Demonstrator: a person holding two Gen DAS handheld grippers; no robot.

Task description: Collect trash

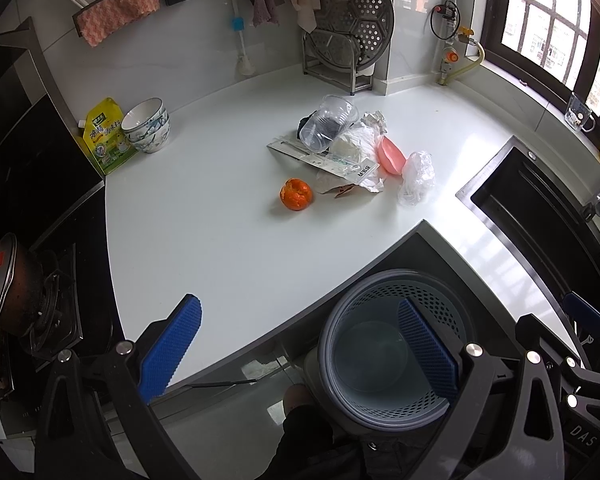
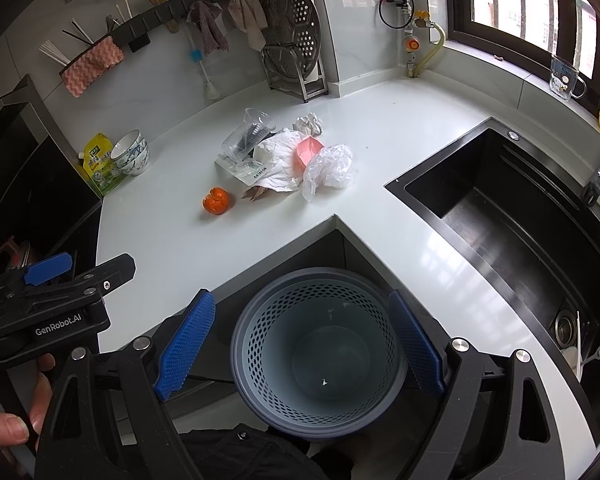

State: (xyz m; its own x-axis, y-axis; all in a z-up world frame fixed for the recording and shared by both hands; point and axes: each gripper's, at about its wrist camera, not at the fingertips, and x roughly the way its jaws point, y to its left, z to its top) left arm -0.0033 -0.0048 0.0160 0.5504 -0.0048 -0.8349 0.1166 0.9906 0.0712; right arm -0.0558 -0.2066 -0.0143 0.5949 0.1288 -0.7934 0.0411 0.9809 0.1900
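Grey perforated plastic bin point(image 2: 316, 356) below white tabletop point(image 2: 172, 264) notch; orange peel point(image 2: 217, 201), crumpled wrappers point(image 2: 284, 160) beyond bin. Left hand-held gripper point(image 1: 296, 352), right hand-held gripper point(image 2: 300, 344): wide open, empty.

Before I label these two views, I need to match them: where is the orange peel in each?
Left wrist: the orange peel lies at picture centre, on the counter left of the trash pile.
Right wrist: the orange peel lies left of centre, again at the pile's left.
Shared landmark: the bin in the counter's notch, bottom middle of both.
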